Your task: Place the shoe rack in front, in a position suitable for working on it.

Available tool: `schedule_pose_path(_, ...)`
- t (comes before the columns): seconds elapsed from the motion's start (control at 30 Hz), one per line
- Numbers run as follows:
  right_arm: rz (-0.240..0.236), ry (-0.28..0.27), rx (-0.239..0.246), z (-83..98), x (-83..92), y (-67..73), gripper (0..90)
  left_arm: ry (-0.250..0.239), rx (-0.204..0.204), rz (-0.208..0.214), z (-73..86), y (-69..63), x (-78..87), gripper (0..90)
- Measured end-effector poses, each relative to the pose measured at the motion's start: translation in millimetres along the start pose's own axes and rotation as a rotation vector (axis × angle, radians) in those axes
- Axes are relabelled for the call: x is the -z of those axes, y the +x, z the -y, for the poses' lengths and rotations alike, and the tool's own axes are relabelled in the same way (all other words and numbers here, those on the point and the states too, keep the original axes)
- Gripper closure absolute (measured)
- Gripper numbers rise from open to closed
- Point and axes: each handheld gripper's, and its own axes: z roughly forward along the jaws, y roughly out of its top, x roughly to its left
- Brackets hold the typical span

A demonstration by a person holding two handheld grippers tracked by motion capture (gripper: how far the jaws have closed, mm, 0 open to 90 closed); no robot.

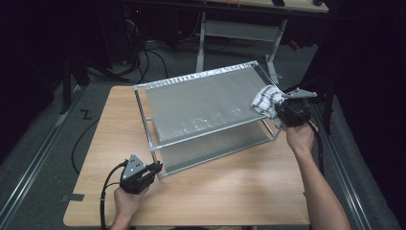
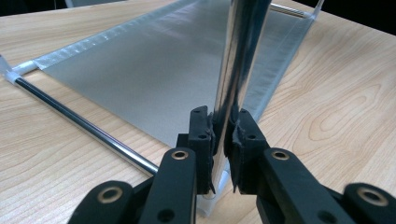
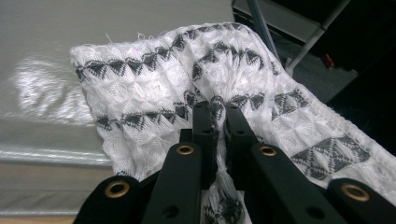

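Two-tier rack (image 1: 201, 103) stands on wooden table (image 1: 249, 187). Left gripper (image 1: 155, 167) clamped on chrome corner post (image 2: 238, 70) at rack's near corner. Right gripper (image 3: 218, 109) pinches white-and-grey patterned cloth (image 3: 187, 88), pressed against far right edge of frosted top shelf (image 1: 191, 98).

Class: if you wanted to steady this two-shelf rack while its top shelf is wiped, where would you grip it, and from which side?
Probably a corner post, low down, from the table's near side: it is a slim upright rod that narrow jaws can close around, as the left gripper does.
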Motion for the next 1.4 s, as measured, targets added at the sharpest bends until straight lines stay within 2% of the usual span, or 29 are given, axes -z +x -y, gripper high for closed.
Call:
schedule_pose_path(0.1, -0.005, -0.002, 0.035, -0.9, 1.6, 7.1, 86.0, 0.0, -0.001, 0.001, 0.0, 0.1, 0.0, 80.6)
schedule_pose_path(0.17, -0.002, 0.002, 0.04, -1.6, 1.1, 6.5, 86.0, 0.001, -0.005, 0.002, -0.1, 0.3, 0.0, 80.6)
schedule_pose_path(0.37, 0.019, 0.028, -0.017, -2.5, -5.1, -10.2, 86.0, 0.004, -0.009, 0.002, -0.5, 0.4, 0.0, 80.7)
schedule_pose_path(0.47, 0.013, 0.02, -0.036, -1.1, -4.9, -9.3, 86.1, 0.003, -0.01, 0.001, -0.5, 0.4, -0.1, 80.8)
schedule_pose_path(0.6, -0.009, -0.004, -0.001, 2.2, 0.4, 2.7, 86.2, 0.003, -0.009, 0.001, -0.4, 0.7, -0.2, 80.8)
schedule_pose_path(0.73, -0.011, -0.003, 0.069, 3.4, 6.7, 12.0, 86.2, 0.0, -0.01, 0.006, -0.3, 1.2, -0.4, 80.7)
schedule_pose_path(0.83, -0.002, 0.007, 0.046, 2.6, 3.2, 4.7, 86.1, 0.0, -0.008, 0.005, -0.3, 0.6, -0.7, 80.7)
schedule_pose_path(0.97, 0.029, 0.017, -0.022, 4.0, -3.0, -10.5, 86.0, -0.002, -0.011, 0.011, -0.7, -0.6, -1.9, 80.7)
schedule_pose_path(1.07, 0.029, 0.016, -0.05, 4.2, -4.3, -14.3, 86.0, -0.001, -0.011, 0.011, -1.2, -1.4, -2.9, 80.7)
schedule_pose_path(1.17, 0.023, 0.007, -0.038, 4.6, -3.2, -9.1, 86.1, -0.003, -0.01, 0.01, -0.8, -1.6, -2.8, 80.7)
schedule_pose_path(1.37, -0.017, -0.033, 0.008, 5.5, 0.9, 11.9, 86.0, -0.004, -0.008, 0.008, -0.7, -1.8, -2.9, 80.7)
schedule_pose_path(1.4, -0.019, -0.035, 0.004, 5.7, 1.0, 13.4, 86.0, -0.004, -0.008, 0.007, -0.8, -1.9, -2.9, 80.7)
